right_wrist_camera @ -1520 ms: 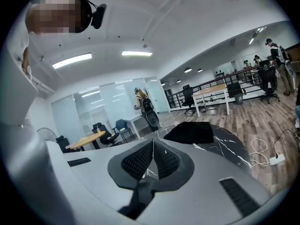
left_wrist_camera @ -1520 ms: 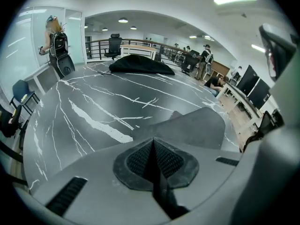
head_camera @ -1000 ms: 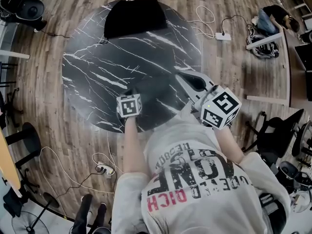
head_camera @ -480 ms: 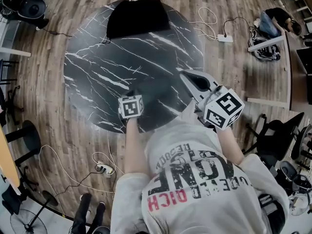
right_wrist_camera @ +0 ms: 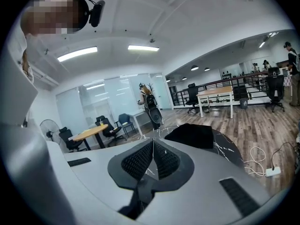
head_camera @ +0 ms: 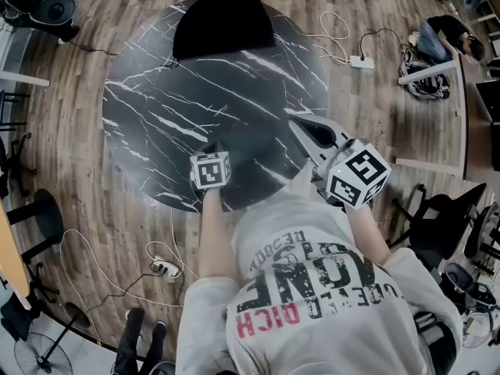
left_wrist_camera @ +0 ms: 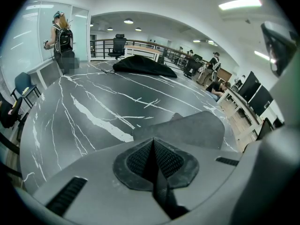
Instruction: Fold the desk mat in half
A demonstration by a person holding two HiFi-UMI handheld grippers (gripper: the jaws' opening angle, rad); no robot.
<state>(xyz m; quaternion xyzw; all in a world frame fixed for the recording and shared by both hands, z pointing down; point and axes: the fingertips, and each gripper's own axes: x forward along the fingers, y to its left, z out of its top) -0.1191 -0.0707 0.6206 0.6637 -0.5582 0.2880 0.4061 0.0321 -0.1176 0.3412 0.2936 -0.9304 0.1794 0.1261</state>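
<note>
Grey desk mat [head_camera: 254,162] laid at the near edge of the round desk [head_camera: 156,92], between the two tools.
The left tool [left_wrist_camera: 152,144] is pressed together on nothing, with the mat just ahead and rightward; it is judged the nearer. The right tool [right_wrist_camera: 152,146] is likewise closed and empty, by the mat's right side. No container is seen.

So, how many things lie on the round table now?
2: a black bundle at the far edge and the grey desk mat at the near edge. More may be hidden under the person.
</note>
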